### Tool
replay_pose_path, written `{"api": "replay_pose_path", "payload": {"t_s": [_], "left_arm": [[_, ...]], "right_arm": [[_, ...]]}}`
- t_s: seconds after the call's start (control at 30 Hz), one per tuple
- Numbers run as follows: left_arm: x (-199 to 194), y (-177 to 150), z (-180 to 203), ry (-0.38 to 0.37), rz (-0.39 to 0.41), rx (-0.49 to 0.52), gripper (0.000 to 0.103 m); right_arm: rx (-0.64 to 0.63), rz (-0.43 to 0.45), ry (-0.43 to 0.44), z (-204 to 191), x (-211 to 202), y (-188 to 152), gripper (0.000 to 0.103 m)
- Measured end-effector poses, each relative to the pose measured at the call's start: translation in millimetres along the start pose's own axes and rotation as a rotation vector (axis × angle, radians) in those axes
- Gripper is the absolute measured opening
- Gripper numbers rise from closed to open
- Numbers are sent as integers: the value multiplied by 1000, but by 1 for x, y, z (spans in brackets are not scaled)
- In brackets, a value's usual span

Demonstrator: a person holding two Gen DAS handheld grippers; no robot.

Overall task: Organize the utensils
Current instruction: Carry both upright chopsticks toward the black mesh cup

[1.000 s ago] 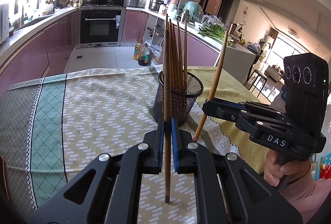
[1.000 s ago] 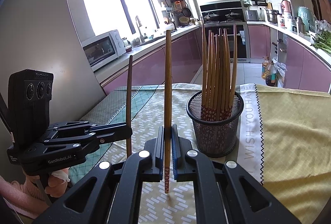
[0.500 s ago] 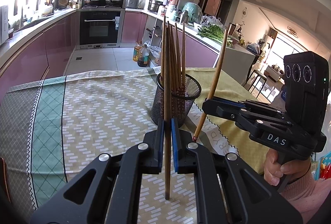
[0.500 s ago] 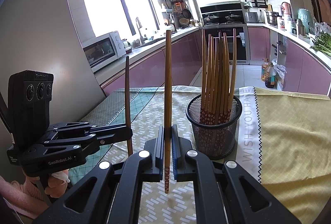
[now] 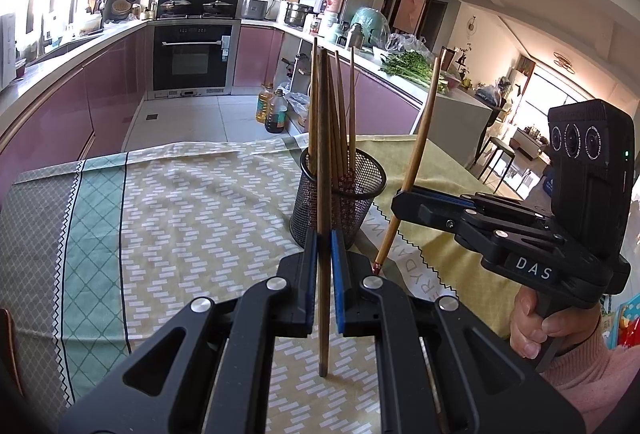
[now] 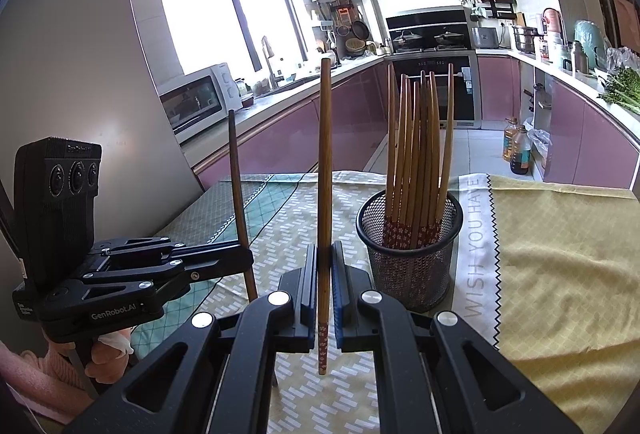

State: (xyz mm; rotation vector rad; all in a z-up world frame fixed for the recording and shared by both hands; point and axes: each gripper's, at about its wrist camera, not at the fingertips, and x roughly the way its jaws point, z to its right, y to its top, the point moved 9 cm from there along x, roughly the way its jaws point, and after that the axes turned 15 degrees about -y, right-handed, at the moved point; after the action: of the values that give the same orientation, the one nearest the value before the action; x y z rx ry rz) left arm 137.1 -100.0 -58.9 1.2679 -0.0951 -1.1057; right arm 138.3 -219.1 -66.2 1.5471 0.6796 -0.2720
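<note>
Here, each gripper stood clamped on one upright chopstick beside the mesh holder [image 6: 408, 258].

The left gripper [image 5: 324, 274] had its jaws pressed together on a dark chopstick [image 5: 323, 193], and the right gripper [image 6: 325, 286] pinched a lighter chopstick [image 6: 325, 173] with a red patterned tip pointing down; both sticks hung above the tablecloth [image 5: 192, 218], near the holder but not yet in it. The holder already carried a fanned bundle of chopsticks [image 6: 416, 153] leaning outward. The likely trouble was at insertion: a descending tip could catch on that crowded bundle or the rim and tip the light holder, and a thin stick gripped at one narrow point could swivel between the pads. Bringing both sticks in together risked the grippers knocking each other.
</note>
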Motion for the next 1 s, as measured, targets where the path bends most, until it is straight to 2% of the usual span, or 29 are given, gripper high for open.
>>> {"api": "replay_pose_path", "payload": {"t_s": [1.0], "left_arm": [[1,8,2,-6,6,8,8]], "right_arm": [[6,10,-6,4,1,7,6]]}}
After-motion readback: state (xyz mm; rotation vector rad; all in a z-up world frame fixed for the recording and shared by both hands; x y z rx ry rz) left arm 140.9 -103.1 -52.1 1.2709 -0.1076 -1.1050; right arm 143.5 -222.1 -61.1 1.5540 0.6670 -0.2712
